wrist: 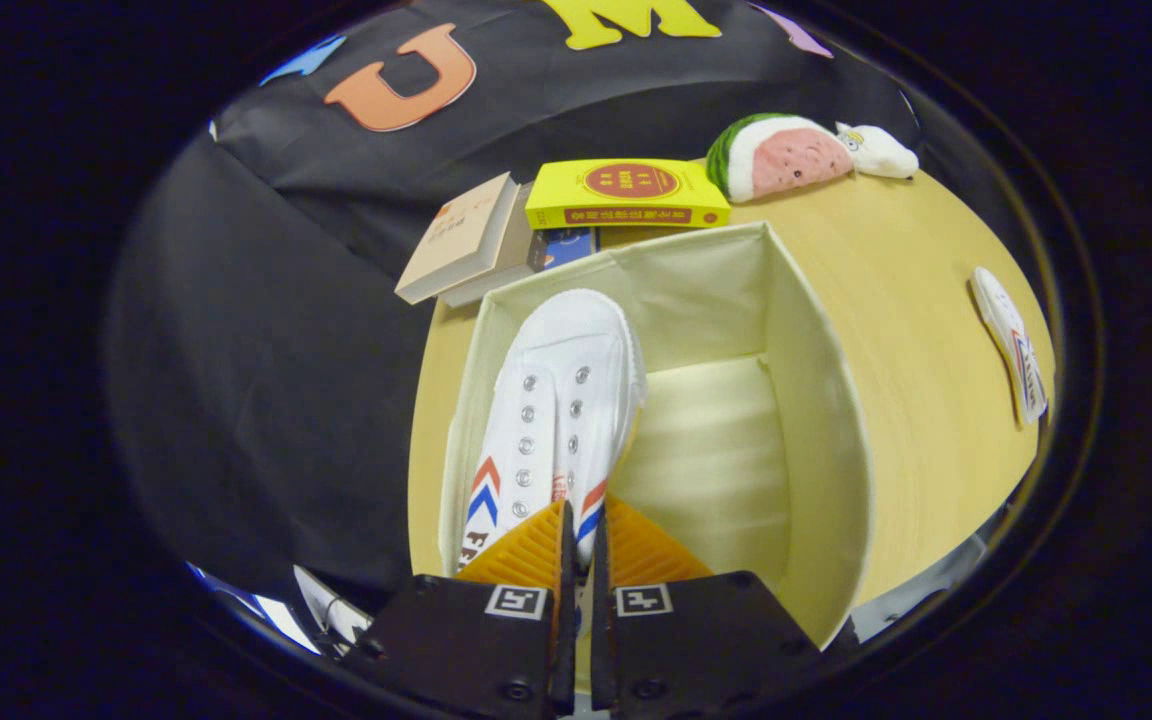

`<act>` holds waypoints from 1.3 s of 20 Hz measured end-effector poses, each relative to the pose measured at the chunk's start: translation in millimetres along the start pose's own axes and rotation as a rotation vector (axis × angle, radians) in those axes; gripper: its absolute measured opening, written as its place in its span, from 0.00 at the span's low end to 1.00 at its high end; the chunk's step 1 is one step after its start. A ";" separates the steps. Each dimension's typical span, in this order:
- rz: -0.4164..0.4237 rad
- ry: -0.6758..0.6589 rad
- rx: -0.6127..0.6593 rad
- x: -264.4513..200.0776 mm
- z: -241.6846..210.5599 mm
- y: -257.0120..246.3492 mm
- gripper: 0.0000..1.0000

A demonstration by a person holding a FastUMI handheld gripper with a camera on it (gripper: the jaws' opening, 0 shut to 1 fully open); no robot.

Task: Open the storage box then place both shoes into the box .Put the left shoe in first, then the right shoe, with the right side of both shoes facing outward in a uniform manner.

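Gripper view looks down along the tongs (581, 535) onto a white canvas shoe (561, 400), which hangs inside the open storage box (821, 430), along the box wall on the side away from the second shoe, with its toe pointing to the far wall. The shoe seems light and soft: the canvas upper will bend under pressure, while the rubber toe and sole are stiffer and can slip a little. The good place to hold it is the rear rim of the opening, near the heel, where the cloth is doubled; I judge that the tongs hold it just there now. The fingers are almost closed, with only a narrow gap, and the shoe's rear edge goes into this gap, so they are clenched on the shoe. Whether the sole already rests on the box floor, I cannot tell.

The box is a fabric one, pale inside, and its other half is free. It stands on the yellow bench (926, 330). The second shoe (1011, 345) lies on the bench, well apart from the box. Beyond the box lie some books (626, 195) and a watermelon plush toy (781, 155).
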State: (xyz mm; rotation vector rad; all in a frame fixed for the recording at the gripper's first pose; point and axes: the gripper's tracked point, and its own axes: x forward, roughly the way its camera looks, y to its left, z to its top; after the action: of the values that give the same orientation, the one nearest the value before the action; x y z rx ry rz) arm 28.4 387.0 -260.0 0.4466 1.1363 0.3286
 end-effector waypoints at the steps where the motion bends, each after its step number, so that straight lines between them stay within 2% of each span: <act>1: 0.010 0.010 0.002 4.1 -1.3 1.4 0.15; 2: 0.018 0.018 0.008 9.7 -1.4 3.8 0.16; 4: 0.054 0.011 -0.007 9.9 2.6 13.0 0.26; 5: 0.055 -0.005 -0.035 6.1 7.6 14.4 0.49; 6: 0.051 -0.020 -0.060 2.5 10.7 12.8 0.59; 7: 0.051 -0.032 -0.078 -1.6 12.6 13.5 0.77; 9: 0.043 -0.066 -0.115 -14.4 16.4 7.9 0.79; 12: 0.027 -0.145 -0.171 -43.8 24.5 -4.6 0.91; 18: 0.027 -0.296 -0.201 -128.0 45.5 -37.6 0.92; 22: -0.036 -0.397 -0.249 -188.4 69.7 -83.7 0.94; 26: -0.119 -0.498 -0.286 -239.9 95.9 -150.4 0.94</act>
State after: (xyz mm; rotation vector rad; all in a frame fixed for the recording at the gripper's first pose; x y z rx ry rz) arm 27.5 127.5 -111.6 0.1895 0.6145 0.2516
